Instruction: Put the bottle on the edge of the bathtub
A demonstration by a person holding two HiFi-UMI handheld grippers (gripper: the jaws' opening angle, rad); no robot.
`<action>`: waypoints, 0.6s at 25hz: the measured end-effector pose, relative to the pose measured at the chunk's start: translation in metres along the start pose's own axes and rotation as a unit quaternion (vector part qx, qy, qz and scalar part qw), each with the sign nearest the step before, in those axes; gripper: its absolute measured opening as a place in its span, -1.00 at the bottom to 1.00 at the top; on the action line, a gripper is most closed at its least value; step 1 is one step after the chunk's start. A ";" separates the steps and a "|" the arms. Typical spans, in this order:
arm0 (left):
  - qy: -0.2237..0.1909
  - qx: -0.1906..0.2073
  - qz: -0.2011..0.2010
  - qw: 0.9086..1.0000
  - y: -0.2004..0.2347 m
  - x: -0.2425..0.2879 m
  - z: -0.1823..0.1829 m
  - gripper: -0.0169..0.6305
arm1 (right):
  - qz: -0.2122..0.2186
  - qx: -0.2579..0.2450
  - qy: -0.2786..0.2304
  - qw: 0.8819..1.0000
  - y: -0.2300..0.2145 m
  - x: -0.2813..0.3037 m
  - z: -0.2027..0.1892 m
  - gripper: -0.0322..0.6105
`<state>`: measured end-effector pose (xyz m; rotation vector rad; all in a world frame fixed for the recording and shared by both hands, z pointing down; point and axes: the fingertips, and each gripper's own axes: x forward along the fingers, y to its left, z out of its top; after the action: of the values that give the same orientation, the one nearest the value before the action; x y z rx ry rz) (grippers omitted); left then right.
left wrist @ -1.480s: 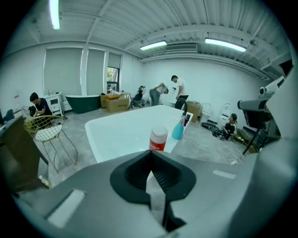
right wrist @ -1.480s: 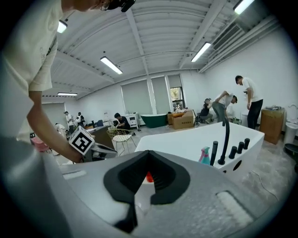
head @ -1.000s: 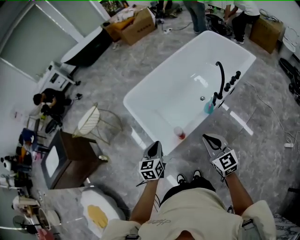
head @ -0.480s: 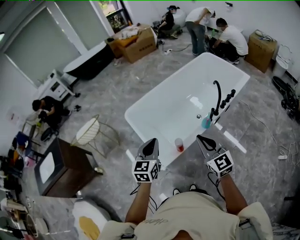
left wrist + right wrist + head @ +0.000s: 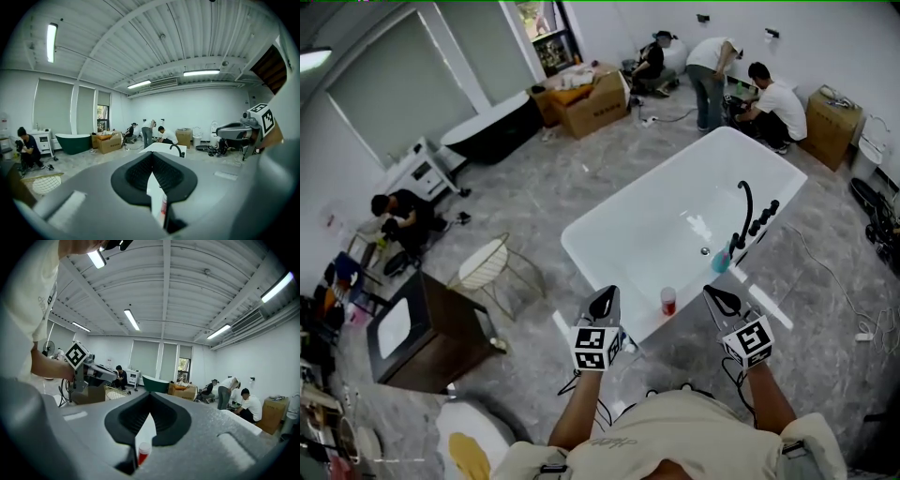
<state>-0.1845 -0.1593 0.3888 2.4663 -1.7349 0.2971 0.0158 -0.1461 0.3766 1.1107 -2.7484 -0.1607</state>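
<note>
A small red bottle (image 5: 667, 300) with a pale cap stands upright on the near rim of the white bathtub (image 5: 609, 246). My left gripper (image 5: 602, 302) hovers to its left and my right gripper (image 5: 722, 298) to its right, both shut and empty, neither touching it. In the left gripper view the bottle (image 5: 164, 208) shows through the slit below the shut left gripper (image 5: 151, 161), with the right gripper (image 5: 236, 132) off to the side. The right gripper view shows the bottle's red cap (image 5: 143, 451) below the shut right gripper (image 5: 150, 401).
A black faucet (image 5: 742, 211) and a blue bottle (image 5: 721, 262) stand on the tub's right rim. A wire chair (image 5: 487, 262) and a dark wooden cabinet (image 5: 441, 323) are at the left. People work by cardboard boxes (image 5: 595, 103) at the far end.
The head view has tilted up and shows more of the room. Both grippers stay shut on either side of the bottle, which stands still on the tub's rim.
</note>
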 end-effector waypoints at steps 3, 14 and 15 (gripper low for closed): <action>0.013 0.005 -0.002 1.000 0.004 -0.007 -0.009 -0.90 | 0.001 0.016 0.011 1.000 0.008 -0.004 -0.012 -0.90; 0.030 -0.009 -0.011 0.999 -0.001 -0.022 -0.031 -0.90 | 0.015 0.026 0.026 0.999 0.024 -0.014 -0.021 -0.90; 0.029 -0.015 -0.013 0.999 -0.003 -0.023 -0.034 -0.90 | 0.013 0.027 0.027 0.999 0.025 -0.016 -0.021 -0.90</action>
<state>-0.1925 -0.1303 0.4170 2.4319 -1.6709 0.3357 0.0144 -0.1180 0.3997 1.0765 -2.7334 -0.0536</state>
